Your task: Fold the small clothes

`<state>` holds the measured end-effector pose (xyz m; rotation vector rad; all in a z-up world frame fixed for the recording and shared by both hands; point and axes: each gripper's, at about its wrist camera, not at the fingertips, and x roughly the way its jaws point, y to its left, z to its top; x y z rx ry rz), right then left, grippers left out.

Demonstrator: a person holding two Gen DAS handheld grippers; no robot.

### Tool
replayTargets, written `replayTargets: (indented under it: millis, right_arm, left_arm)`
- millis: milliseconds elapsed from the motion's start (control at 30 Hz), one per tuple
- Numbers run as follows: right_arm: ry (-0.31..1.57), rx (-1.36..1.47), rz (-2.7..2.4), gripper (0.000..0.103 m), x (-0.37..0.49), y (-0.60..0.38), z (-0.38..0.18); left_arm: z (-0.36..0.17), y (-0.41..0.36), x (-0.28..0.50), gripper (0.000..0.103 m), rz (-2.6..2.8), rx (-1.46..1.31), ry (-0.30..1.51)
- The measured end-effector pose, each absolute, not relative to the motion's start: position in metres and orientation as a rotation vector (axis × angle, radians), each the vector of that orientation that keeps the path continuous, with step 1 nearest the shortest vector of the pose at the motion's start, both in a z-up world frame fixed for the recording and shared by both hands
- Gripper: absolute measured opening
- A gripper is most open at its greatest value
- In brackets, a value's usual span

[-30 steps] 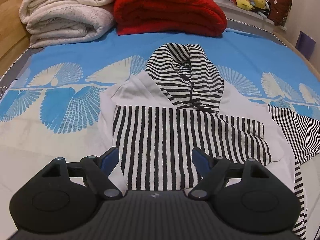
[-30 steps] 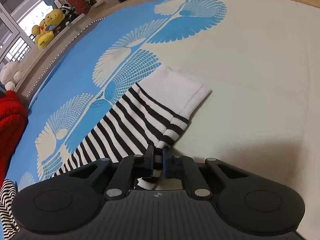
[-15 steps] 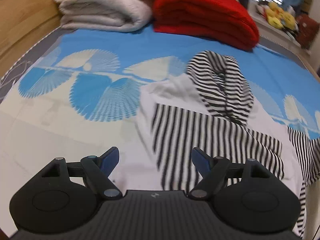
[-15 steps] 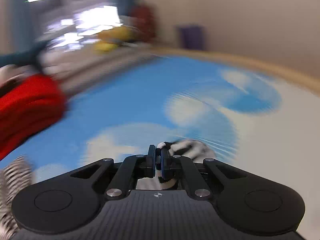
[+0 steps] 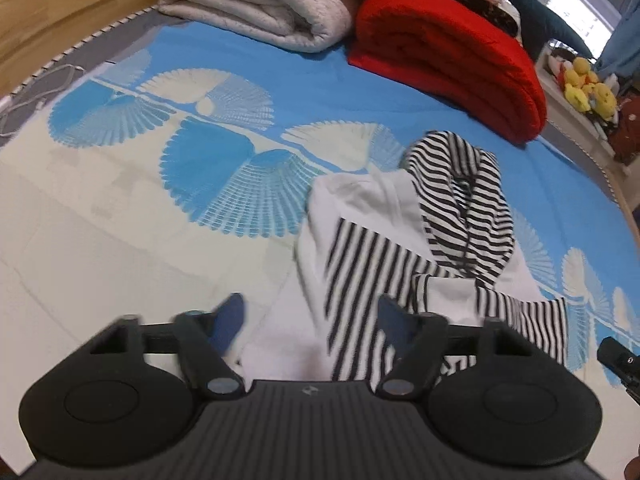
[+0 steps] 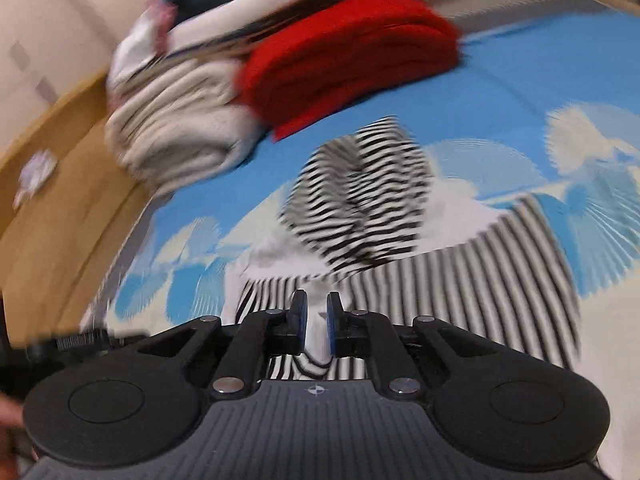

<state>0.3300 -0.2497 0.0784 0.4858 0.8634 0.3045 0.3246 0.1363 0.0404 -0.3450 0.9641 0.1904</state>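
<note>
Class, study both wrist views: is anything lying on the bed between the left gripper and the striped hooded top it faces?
Nothing visible does. The left gripper, its jaws closing, hangs right over the near white edge of the striped hooded top, with no other object between them.

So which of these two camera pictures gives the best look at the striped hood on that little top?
The left wrist view: the striped hood is sharp there, lying flat on the blue bedspread with its drawstring visible. The right wrist view shows the same hood closer to centre, but motion blur smears its stripes.
</note>
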Motion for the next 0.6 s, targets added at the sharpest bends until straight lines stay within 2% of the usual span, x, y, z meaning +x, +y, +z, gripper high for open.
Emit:
replayTargets:
  millis: [33,133,367,467,500,533,600]
  right_arm:
    - [0.858,0.502,0.272,0.011,0.325,-0.256,0.080]
    - [0.833,0.510,0.197,0.018,0.315,-0.277,0.068]
    - [1.050,0.633,0.019,0.021,0.323,-0.320,-0.013]
    - [1.140,0.602,-0.081,0.020,0.327,-0.334,-0.041]
    - [1.184,0.596,-0.102,0.017,0.327,-0.337,-0.050]
    - [1.203,0.611,-0.115,0.012,0.326,-0.339,-0.057]
    - [1.201,0.636,-0.114,0.012,0.323,-0.342,-0.055]
  left_arm:
    - [0.037,0.133,0.327,0.053,0.173,-0.345,0.972]
    - [0.024,0.120,0.333,0.038,0.125,-0.342,0.997]
    - [-0.005,0.064,0.362,0.037,0.003,-0.311,1.045]
    - [-0.018,0.031,0.375,0.039,-0.046,-0.285,1.056]
    - [-0.024,0.020,0.380,0.043,-0.069,-0.279,1.062]
    - [-0.029,0.010,0.385,0.052,-0.088,-0.271,1.068]
    - [-0.042,-0.011,0.392,0.064,-0.114,-0.233,1.075]
